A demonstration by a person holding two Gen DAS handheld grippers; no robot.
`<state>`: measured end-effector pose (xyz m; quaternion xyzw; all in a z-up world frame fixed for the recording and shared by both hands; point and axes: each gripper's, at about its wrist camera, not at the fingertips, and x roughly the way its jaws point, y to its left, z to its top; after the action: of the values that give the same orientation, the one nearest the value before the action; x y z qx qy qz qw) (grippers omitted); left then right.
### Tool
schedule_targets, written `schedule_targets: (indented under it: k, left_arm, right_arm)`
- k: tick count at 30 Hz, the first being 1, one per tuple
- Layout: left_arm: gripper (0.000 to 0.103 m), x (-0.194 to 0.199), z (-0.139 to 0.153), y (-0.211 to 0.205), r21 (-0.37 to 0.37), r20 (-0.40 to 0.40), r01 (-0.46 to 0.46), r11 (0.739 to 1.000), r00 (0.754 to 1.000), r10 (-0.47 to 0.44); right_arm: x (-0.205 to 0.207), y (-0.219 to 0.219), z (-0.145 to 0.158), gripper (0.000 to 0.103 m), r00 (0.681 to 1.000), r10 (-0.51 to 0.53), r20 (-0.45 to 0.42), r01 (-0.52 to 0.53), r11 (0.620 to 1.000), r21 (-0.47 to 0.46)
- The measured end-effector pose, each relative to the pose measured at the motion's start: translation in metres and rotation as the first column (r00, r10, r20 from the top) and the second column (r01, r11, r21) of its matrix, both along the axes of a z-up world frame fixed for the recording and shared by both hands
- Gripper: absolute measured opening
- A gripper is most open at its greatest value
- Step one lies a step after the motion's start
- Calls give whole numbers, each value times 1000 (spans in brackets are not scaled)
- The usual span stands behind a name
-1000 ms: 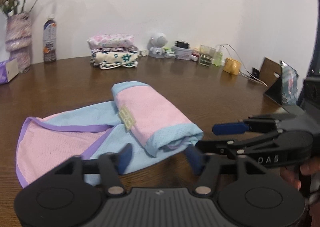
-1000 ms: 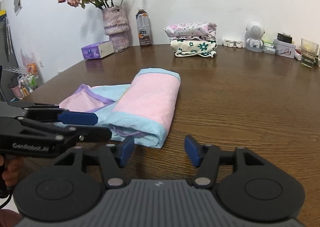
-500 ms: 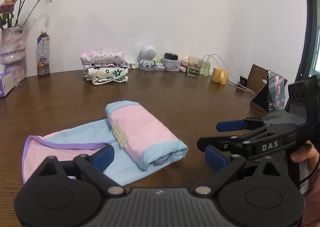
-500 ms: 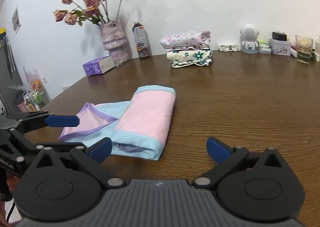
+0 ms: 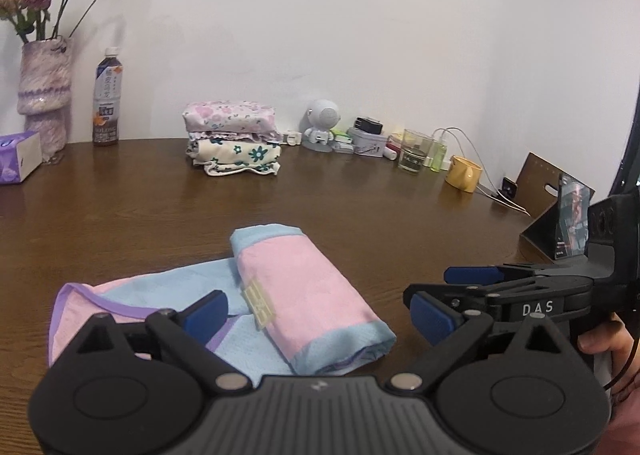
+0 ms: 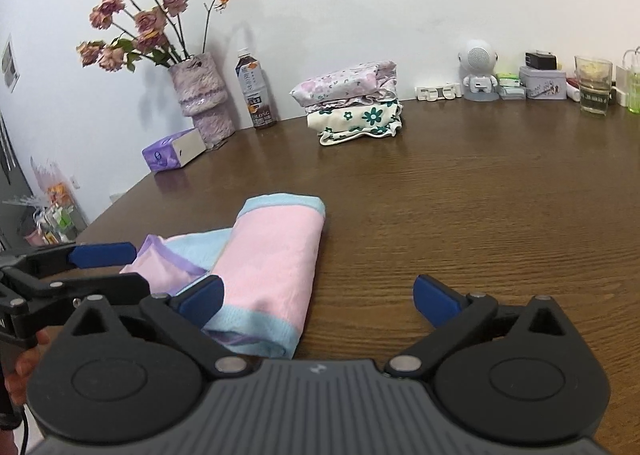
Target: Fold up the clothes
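Observation:
A pink and light-blue garment (image 5: 308, 295) (image 6: 272, 255) lies on the brown table (image 5: 360, 215), its right part folded into a thick band. The purple-trimmed left part (image 5: 100, 303) lies flat, and a pale yellow tag (image 5: 258, 303) shows at the fold. My left gripper (image 5: 320, 315) (image 6: 112, 267) hovers open over the garment's near end, with the pads apart from the cloth. My right gripper (image 6: 318, 301) (image 5: 452, 283) is open too, just right of the folded band's near end. A hand holds each gripper.
A stack of folded floral clothes (image 5: 232, 143) (image 6: 352, 103) sits at the back by the wall. Left of it are a drink bottle (image 5: 106, 99), a vase of dried roses (image 5: 44, 95) and a tissue box (image 5: 18, 159). Right: a white figurine (image 5: 322, 125), glass, yellow mug (image 5: 464, 173), propped tablet (image 5: 572, 207).
Both grippers' jaws spread from half-closed to wide open. Both rose and drew back a little from the garment's near end. The garment has not moved.

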<state>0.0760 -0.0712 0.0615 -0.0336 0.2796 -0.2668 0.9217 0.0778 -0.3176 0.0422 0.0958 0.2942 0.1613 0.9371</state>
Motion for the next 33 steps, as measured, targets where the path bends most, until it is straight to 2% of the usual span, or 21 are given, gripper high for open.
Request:
schedule_targets:
  k: [3,9,26,29,33]
  left_arm:
    - [98,7,-1,3,-10,-13,-22,1000,1000,22]
    - [98,24,-1,11,-75,-64,-65,995,996,61]
    - [98,68,4,2,-46,-92,-98,994,991,94]
    - [95,83,3,1,-43,-111,-128,991,986,123]
    - [84,106,-1,3,-61,-149,-178,982,975,168]
  right_arm:
    - [6,0,-1,103,1000,1,-2,-1,1000,-5]
    - [18,2,1,103,1000,7,-3,-7,1000,-8]
    - [64,8,10,102,999,45,-29,-45,999,-18]
    - [75,10,10,102,997,67,-40,-68,998,-13]
    - [102,4,9,96,996,62,-71,-59,997,49]
